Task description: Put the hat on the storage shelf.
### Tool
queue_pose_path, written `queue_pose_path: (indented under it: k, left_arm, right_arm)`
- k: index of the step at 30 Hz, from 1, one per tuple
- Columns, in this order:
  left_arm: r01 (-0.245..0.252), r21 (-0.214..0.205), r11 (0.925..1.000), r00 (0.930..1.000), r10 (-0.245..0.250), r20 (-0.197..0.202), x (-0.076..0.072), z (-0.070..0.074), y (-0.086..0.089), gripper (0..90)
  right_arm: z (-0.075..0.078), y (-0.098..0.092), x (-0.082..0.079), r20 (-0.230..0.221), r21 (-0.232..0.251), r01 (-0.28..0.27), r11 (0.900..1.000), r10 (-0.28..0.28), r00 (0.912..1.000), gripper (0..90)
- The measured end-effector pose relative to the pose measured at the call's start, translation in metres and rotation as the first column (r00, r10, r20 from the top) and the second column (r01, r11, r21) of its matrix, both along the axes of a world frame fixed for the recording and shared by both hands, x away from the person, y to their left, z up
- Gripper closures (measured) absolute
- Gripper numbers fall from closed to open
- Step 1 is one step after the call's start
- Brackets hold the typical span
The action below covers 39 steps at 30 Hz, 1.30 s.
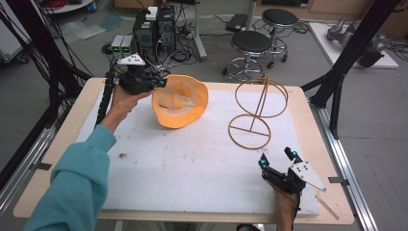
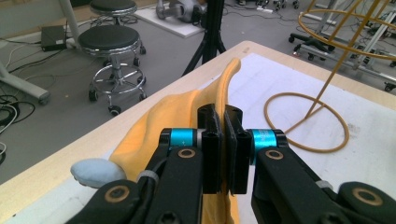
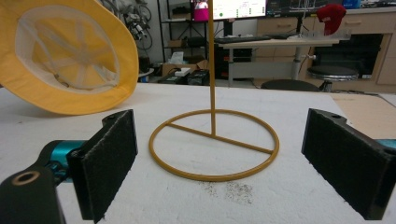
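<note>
So far: left gripper (image 2: 223, 140) jaws clamped on brim of yellow hat (image 1: 180, 101), hat tilted up off counter (image 1: 202, 159). Right gripper (image 3: 219, 158) jaws stood wide, empty, wire stand (image 3: 214, 142) ahead between them. Hat not yet on stand; transfer remained.

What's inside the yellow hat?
Inside the yellow hat you can see a white lining with crossing bands. The left tongs pinch its brim, covering that bit. The hat's outer top faces away, unseen.

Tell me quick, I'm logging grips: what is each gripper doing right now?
Left gripper: shut on the hat brim.
Right gripper: open, holding nothing, facing the stand.
</note>
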<state>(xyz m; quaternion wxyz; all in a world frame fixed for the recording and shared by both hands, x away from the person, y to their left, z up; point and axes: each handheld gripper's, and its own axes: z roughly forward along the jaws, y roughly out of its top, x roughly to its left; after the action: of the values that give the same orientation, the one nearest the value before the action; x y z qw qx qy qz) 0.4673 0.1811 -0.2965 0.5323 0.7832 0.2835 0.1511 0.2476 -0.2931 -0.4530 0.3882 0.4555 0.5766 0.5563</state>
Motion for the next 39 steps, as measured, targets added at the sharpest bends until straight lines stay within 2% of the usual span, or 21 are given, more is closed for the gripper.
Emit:
queue_pose_path:
  k: [6,7,13,21,26,29,39]
  left_arm:
    - [0.014,0.009,0.9999,0.9996,-0.014,0.024,-0.011,0.002,-0.004,86.5]
    - [0.031,0.015,0.9994,0.999,-0.031,0.031,-0.016,0.003,-0.008,86.5]
    - [0.071,-0.003,0.9975,0.9972,-0.071,0.023,-0.029,0.001,-0.018,86.4]
    - [0.111,0.002,0.9938,0.9934,-0.111,0.029,-0.05,-0.003,-0.033,86.3]
    - [0.141,0.005,0.99,0.9895,-0.141,0.029,-0.064,-0.009,-0.041,86.2]
    - [0.154,-0.009,0.9881,0.9878,-0.153,0.026,-0.076,-0.017,-0.045,86.2]
    - [0.182,-0.017,0.9831,0.9832,-0.182,0.015,-0.093,-0.026,-0.051,86.1]
  right_arm:
    - [0.0,0.0,0.0,0.002,-0.003,0.002,1.0,-0.002,1.0,9.3]
    - [0.0,0.0,0.0,0.002,-0.005,0.001,1.0,-0.001,1.0,9.3]
    - [0.0,0.0,0.0,0.001,-0.003,0.002,1.0,-0.002,1.0,9.3]
    - [0.0,0.0,0.0,0.002,-0.005,0.003,1.0,-0.003,1.0,9.3]
    - [0.0,0.0,0.0,0.002,-0.004,0.004,1.0,-0.004,1.0,9.2]
    - [0.0,0.0,0.0,0.002,-0.002,0.003,1.0,-0.003,1.0,9.3]
    - [0.0,0.0,0.0,0.001,0.004,0.003,1.0,-0.003,1.0,9.3]
